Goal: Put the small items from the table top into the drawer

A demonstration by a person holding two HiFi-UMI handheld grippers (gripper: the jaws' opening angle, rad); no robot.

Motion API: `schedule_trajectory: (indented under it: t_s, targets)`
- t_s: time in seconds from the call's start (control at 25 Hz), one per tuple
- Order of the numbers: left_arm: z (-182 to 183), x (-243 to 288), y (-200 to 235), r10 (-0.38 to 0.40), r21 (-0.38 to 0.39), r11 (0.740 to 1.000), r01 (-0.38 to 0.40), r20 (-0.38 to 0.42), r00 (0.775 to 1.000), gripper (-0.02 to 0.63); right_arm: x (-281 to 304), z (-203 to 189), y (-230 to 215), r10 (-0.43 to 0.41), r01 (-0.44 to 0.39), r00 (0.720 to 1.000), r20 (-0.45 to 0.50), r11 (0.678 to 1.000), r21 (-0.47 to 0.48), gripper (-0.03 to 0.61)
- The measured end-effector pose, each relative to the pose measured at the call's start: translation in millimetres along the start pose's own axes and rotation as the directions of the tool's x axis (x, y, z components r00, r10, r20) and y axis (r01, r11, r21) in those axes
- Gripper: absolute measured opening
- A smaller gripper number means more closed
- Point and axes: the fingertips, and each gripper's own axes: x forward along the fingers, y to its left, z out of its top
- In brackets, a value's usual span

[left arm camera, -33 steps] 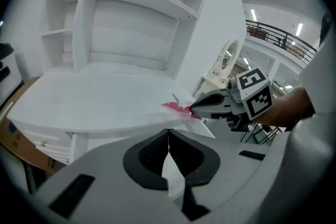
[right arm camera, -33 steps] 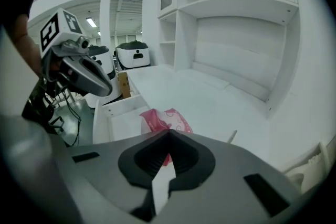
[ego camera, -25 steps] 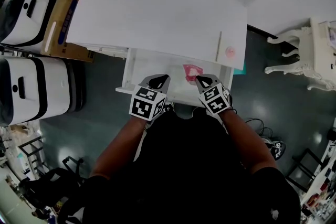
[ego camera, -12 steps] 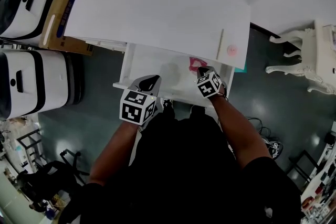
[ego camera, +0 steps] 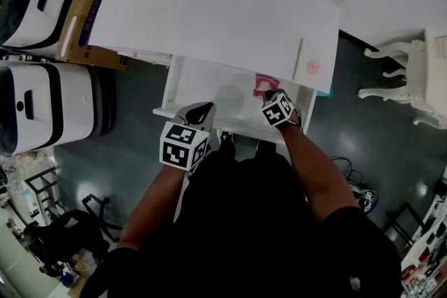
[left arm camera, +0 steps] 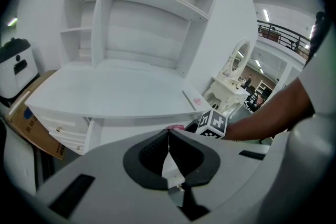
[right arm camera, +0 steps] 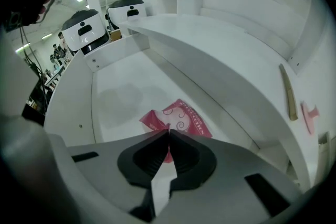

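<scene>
Pink printed flat packet [right arm camera: 181, 115] is lying in the open white drawer [ego camera: 199, 84]; nothing else is seen inside. Right gripper [right arm camera: 169, 131] is pinched closed, tips at the packet's near edge, with no grip on it evident. Left gripper [left arm camera: 168, 132] is closed on nothing and held by the drawer front. Thin beige stick [ego camera: 299, 59] and small pink round piece [ego camera: 313, 67] are not yet cleared from the white table top [ego camera: 209, 10]. Jaws should be opened before descent and the stick taken across its width.

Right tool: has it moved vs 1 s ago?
Yes. The right tool went forward, from over the front edge of the drawer to deeper inside it, right up to the pink packet.
</scene>
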Motion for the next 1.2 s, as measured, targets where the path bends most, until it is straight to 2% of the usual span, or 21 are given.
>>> schedule_trajectory:
  t_s: [0.2,0.32,0.48,0.72,1.04,1.2]
  targets:
    - [-1,2,-1,-0.009,0.005,1.000,0.009,-0.001,1.000,0.011,1,-3,5,0.045,-0.045,0.999,-0.019,0.999,0.000,0.035]
    - [2,3,-3,-0.022,0.015,1.000,0.022,0.004,1.000,0.011,-5,0,6,0.049,-0.049,0.999,-0.005,0.999,0.005,0.068]
    - [6,6,-8,-0.042,0.032,0.999,0.041,0.010,0.999,0.011,-18,4,5,0.036,-0.036,0.999,0.019,0.999,0.022,0.072]
    - [16,11,-17,-0.076,0.065,0.995,0.075,0.027,0.997,0.011,-60,27,7,0.025,-0.033,0.991,0.131,0.998,0.060,0.071]
    - [33,17,-36,-0.129,0.126,0.984,0.123,0.041,0.991,0.011,-151,54,1,-0.021,-0.033,0.949,0.316,0.985,0.167,0.071]
    - [43,17,-50,-0.159,0.158,0.976,0.148,0.055,0.986,0.011,-189,59,-4,-0.004,-0.128,0.904,0.427,0.951,0.281,0.068]
